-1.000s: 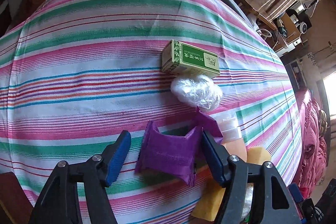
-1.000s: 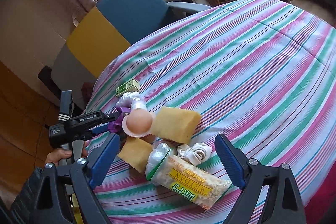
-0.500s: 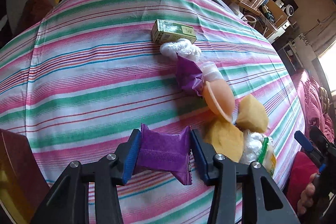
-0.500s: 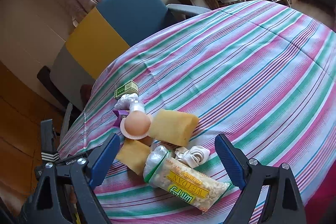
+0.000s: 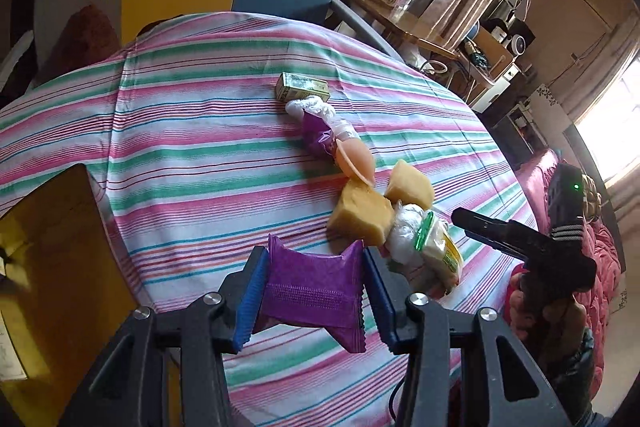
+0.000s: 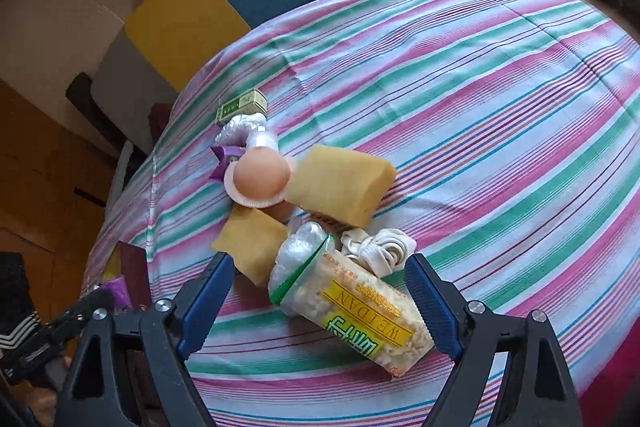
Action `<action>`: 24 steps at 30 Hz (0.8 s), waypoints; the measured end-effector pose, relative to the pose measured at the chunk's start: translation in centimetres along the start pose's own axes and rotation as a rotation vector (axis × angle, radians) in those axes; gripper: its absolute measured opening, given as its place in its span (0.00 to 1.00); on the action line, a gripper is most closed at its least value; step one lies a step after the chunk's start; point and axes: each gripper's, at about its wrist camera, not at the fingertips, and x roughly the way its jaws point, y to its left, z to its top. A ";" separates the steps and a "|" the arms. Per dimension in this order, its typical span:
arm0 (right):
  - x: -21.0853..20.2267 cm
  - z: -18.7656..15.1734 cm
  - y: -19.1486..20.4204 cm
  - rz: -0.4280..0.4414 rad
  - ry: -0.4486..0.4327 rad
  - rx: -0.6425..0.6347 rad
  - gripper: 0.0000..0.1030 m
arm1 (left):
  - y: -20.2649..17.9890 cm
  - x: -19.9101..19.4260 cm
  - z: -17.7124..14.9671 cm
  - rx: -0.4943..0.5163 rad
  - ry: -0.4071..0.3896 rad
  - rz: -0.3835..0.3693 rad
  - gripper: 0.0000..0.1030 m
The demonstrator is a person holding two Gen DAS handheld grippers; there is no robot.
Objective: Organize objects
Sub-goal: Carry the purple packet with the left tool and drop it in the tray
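We count two purple packets, two yellow sponges, one green box, one snack bag, one peach cup and one white cord.

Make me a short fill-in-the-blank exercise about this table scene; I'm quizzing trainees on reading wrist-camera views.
1. The left gripper is shut on a ____ packet.
2. The right gripper, jaws open, hangs over a snack bag printed with the word ____.
3. The small box at the far end of the row is ____ in colour.
4. The tablecloth has a ____ pattern.

Missing words: purple; WEIDAN; green; striped
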 end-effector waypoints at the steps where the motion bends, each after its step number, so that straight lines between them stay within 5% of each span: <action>1: -0.1 -0.2 0.3 -0.026 0.014 -0.029 0.86 | 0.2 -0.8 -0.4 0.001 -0.011 -0.002 0.47; 12: 2.7 -1.1 0.4 -0.161 0.256 -0.158 0.84 | 5.1 -7.5 -5.3 -0.070 -0.076 0.007 0.47; 19: 3.1 -1.4 0.4 -0.190 0.279 -0.179 0.60 | 11.0 -12.7 -10.2 -0.162 -0.109 0.118 0.47; 24: 3.1 -1.7 0.9 -0.232 0.291 -0.241 0.54 | 14.6 -14.7 -14.0 -0.183 -0.097 0.237 0.47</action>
